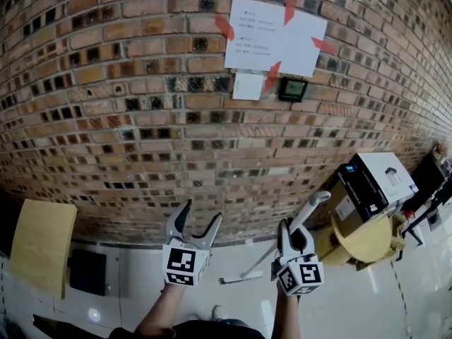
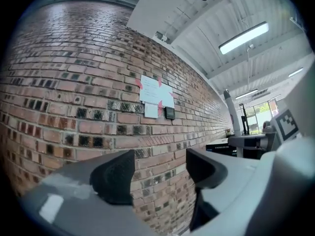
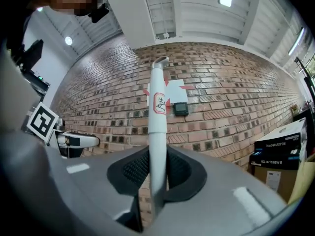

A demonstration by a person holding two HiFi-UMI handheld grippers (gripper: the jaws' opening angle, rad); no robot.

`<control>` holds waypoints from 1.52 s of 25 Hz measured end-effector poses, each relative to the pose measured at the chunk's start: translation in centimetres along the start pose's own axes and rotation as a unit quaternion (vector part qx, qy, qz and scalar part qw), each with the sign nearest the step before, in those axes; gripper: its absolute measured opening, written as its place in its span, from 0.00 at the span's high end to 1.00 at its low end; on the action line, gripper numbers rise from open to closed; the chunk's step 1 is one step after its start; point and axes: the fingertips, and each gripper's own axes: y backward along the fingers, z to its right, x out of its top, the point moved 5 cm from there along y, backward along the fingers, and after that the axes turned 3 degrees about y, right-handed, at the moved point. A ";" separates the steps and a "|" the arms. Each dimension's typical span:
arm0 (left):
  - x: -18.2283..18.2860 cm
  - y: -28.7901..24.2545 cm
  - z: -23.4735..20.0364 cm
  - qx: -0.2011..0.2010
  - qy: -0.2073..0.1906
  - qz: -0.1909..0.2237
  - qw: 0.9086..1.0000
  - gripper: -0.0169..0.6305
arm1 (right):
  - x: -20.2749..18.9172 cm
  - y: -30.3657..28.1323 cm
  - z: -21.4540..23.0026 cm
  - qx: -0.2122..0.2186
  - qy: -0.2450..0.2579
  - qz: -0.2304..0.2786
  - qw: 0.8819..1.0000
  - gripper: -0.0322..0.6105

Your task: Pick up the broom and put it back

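Observation:
The broom has a white handle [image 1: 311,210] that slants up to the right, and its brush head [image 1: 239,280] rests on the glossy floor near the foot of the brick wall. My right gripper [image 1: 295,240] is shut on the handle partway up. In the right gripper view the handle [image 3: 157,107] rises straight between the black pads [image 3: 136,170] of the right gripper [image 3: 157,171] and ends in a curved tip. My left gripper [image 1: 203,212] is just left of the broom, open and holding nothing. In the left gripper view only the brick wall shows between the pads of the left gripper [image 2: 158,173].
The brick wall [image 1: 141,119] stands close ahead, with papers [image 1: 272,37] taped to it and a small black device [image 1: 292,89]. Stacked cardboard boxes [image 1: 371,182] and a yellow chair [image 1: 367,242] stand at the right. A tan board [image 1: 42,246] leans at the left.

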 end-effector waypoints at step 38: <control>-18.6 -11.2 2.7 -0.146 0.022 -0.187 0.971 0.47 | -28.6 -1.4 7.5 0.083 0.042 -0.312 0.946 0.85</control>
